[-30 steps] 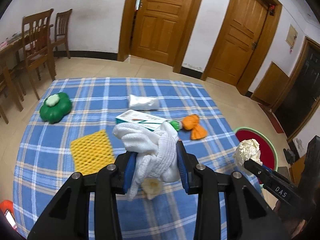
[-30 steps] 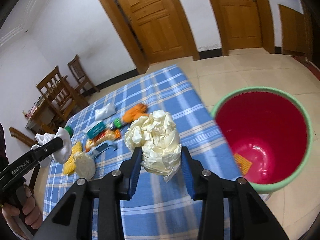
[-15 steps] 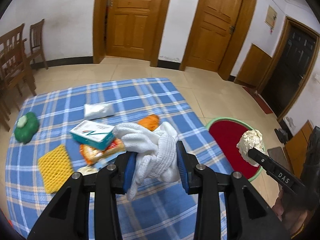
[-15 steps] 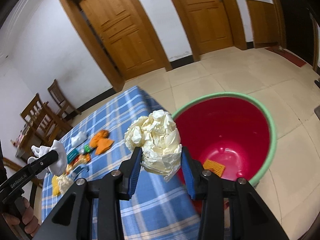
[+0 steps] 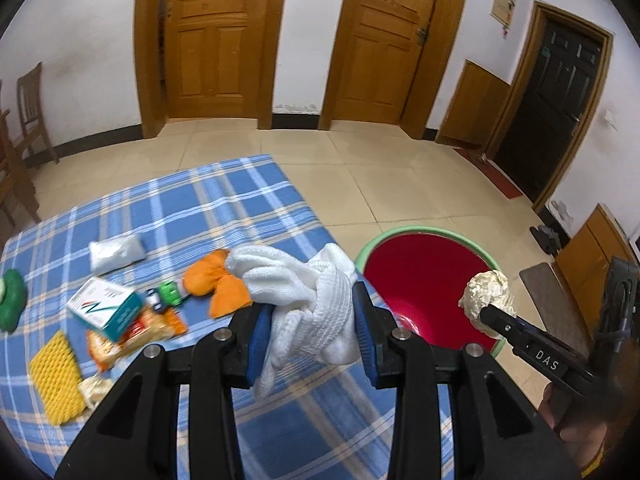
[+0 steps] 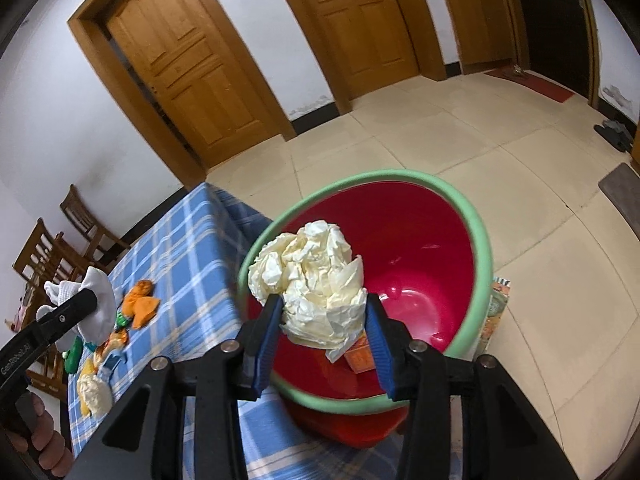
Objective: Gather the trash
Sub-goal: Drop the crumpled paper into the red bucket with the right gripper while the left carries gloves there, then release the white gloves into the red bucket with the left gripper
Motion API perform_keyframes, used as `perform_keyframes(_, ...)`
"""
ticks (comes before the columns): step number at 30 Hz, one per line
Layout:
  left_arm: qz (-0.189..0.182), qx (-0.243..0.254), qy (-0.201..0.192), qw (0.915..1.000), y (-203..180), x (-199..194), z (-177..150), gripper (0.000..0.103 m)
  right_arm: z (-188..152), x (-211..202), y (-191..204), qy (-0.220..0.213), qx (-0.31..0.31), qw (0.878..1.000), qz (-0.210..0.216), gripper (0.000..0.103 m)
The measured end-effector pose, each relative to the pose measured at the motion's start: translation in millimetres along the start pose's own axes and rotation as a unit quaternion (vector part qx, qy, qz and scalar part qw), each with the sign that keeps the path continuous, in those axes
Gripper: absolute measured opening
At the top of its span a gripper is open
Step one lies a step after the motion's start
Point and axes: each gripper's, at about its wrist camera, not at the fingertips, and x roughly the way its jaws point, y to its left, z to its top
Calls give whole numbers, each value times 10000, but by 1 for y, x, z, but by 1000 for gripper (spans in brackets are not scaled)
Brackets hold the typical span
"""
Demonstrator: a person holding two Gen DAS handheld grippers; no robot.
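Blue plaid cloth (image 5: 208, 216) covers the table, with tiled floor and wooden doors behind it, and the red bucket (image 6: 478, 240) with its green rim stands on the floor just beside the table's right edge.

Farthest from the bucket, at the cloth's left side, lie a green plush piece (image 5: 10, 304) and a yellow foam net (image 5: 54, 380). Nearer come a white plastic packet (image 5: 116, 250), a teal-and-white carton (image 5: 106, 308) resting on an orange snack wrapper (image 5: 132, 334), a pale paper wad (image 5: 94, 386), a small green toy (image 5: 168, 292) and an orange cloth piece (image 5: 216, 284).

Closer to the bucket, the left gripper (image 5: 308, 338) is clamped on a white knitted cloth (image 5: 304, 292), held above the cloth-covered table and short of the rim. Over the bucket's mouth, the right gripper (image 6: 324, 330) has its fingers closed around a crumpled cream paper ball (image 6: 312, 276), not yet let go.

Inside the bucket an orange scrap (image 6: 360, 356) is already on the bottom, so collecting seems to be under way. Two pieces are in transit, and by my count about eight items are left on the table, so most of the job appears still ahead.
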Motion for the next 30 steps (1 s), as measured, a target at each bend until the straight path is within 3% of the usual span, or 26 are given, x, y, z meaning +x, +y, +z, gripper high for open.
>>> perform_keyframes(8, -213, 197, 212, 9994, -28, 29, 4, 38, 5, 1, -24, 22, 250, 9996, -128, 53)
perform_keyframes(25, -429, 770, 569, 9945, -80, 80, 2, 38, 16, -19, -56, -310, 653, 9971, -248, 58)
perform_keyframes(28, -427, 931, 546, 9932, -88, 84, 4, 50, 16, -18, -57, -305, 674, 9970, -246, 58)
perform_keyframes(30, -415, 993, 484, 9930, -92, 82, 5, 64, 16, -19, -57, -307, 679, 9969, -244, 59)
